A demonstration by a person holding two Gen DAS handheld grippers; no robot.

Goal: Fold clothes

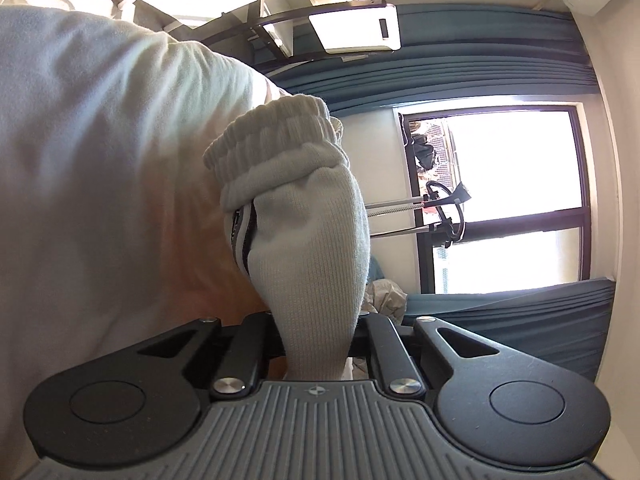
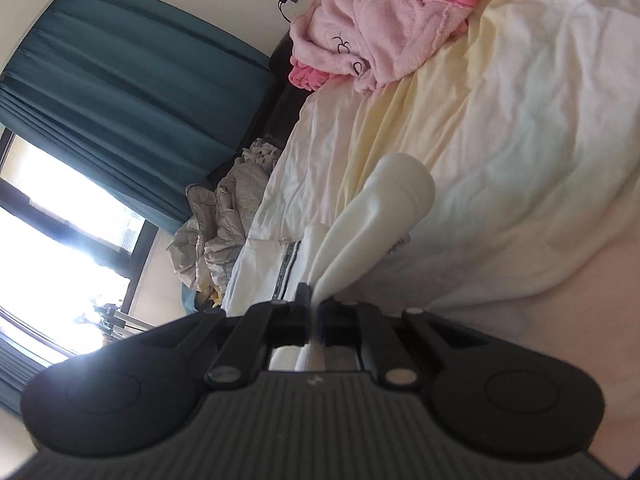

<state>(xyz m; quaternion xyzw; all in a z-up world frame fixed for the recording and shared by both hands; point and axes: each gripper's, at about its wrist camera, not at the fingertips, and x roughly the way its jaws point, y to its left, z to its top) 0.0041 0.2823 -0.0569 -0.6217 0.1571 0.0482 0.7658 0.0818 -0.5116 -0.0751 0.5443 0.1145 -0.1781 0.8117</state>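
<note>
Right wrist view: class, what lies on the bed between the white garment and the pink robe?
Only bare, wrinkled cream sheet between garment and robe.

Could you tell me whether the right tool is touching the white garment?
Touching: the right wrist view shows the right tool shut on a fold of the white garment.

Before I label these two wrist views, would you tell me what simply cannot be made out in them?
- Left wrist view: the left gripper fingertips are hidden by the ribbed cuff bunched between them.
- Left wrist view: the white garment fills the left side; its shape is cut off by the edges.
- Right wrist view: the right gripper pinches white fabric; which part of the garment is unclear.
- Both: the windows are overexposed.
</note>
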